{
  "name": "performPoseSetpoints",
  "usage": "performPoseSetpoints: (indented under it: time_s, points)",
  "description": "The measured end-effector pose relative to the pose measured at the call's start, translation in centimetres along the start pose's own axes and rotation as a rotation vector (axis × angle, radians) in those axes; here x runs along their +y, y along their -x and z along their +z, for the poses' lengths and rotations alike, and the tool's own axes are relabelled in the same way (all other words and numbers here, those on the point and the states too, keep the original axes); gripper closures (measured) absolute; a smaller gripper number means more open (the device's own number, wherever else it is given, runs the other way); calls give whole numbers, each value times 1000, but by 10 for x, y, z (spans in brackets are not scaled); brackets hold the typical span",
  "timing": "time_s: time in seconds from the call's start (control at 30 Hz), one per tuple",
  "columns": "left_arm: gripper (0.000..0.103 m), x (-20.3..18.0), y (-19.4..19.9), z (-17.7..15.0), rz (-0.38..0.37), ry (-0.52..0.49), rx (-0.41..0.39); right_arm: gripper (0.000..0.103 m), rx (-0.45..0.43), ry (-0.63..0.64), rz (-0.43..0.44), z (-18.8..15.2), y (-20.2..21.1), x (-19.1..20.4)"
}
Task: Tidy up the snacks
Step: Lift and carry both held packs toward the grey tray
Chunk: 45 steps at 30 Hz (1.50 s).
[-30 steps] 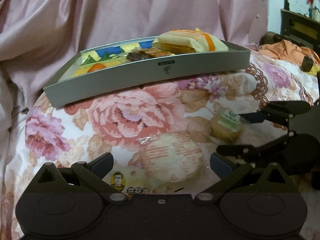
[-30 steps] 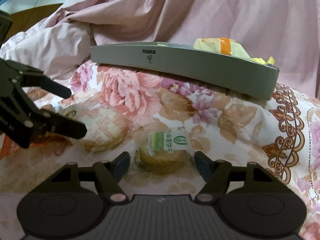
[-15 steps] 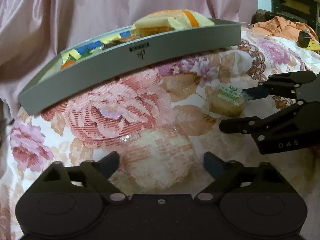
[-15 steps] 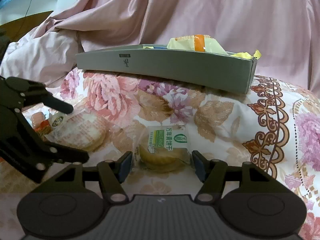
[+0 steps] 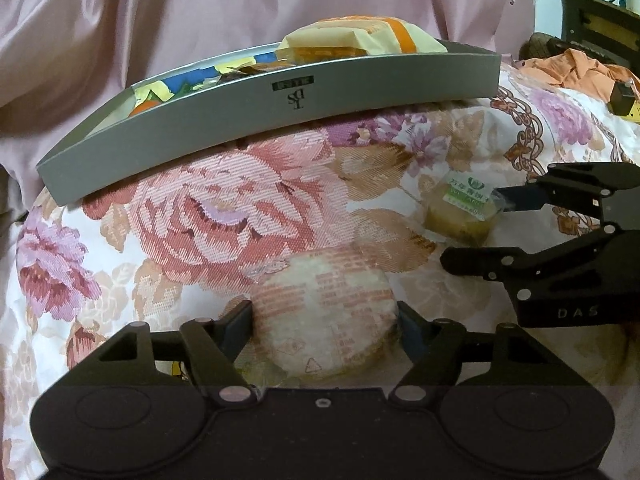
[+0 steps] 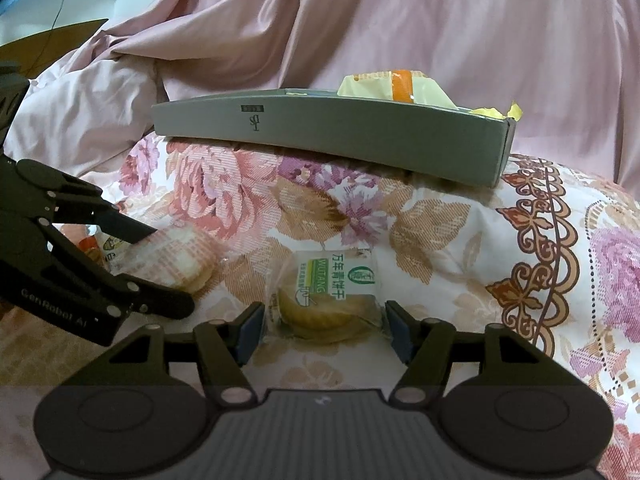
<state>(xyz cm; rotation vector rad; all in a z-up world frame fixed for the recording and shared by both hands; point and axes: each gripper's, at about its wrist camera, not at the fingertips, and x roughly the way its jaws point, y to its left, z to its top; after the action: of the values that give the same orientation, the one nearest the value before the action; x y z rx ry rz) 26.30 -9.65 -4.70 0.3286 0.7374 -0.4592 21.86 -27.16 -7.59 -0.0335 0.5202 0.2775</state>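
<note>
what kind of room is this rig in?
Likely a bedroom, working on a bed. The snacks and the grey tray sit on a soft floral quilt, a rumpled pink sheet is heaped behind, and orange clothing lies beside dark wooden furniture.

Bare floral bedspread (image 6: 460,240) lies open between the two wrapped cakes and the grey tray (image 6: 328,140), which blocks the far side. The left claw (image 5: 325,320) brackets the round cake (image 5: 326,316); the right claw (image 6: 325,330) flanks the biscuit (image 6: 328,304), crowding the middle.
</note>
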Motion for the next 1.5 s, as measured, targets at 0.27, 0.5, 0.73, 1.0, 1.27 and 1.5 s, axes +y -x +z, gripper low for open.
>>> performPoseSetpoints:
  time_s: [0.27,0.5,0.73,1.0,1.27,1.5]
  points:
    - [28,2,12,-1,23,42,-24,39,-12,33,-7,-1,1,6]
    - [28,5,30,5,44,99,-64,41,-38,63,-9,-1,5,11]
    - [28,11,50,14,76,137,-106,41,-108,59,16,3,15,15]
    - [28,18,72,36,103,166,-161,40,-207,79,57,21,41,22]
    - [28,22,80,80,99,200,-209,39,-297,50,59,51,65,17]
    - [28,19,69,124,95,229,-248,39,-326,-7,-40,71,68,-10]
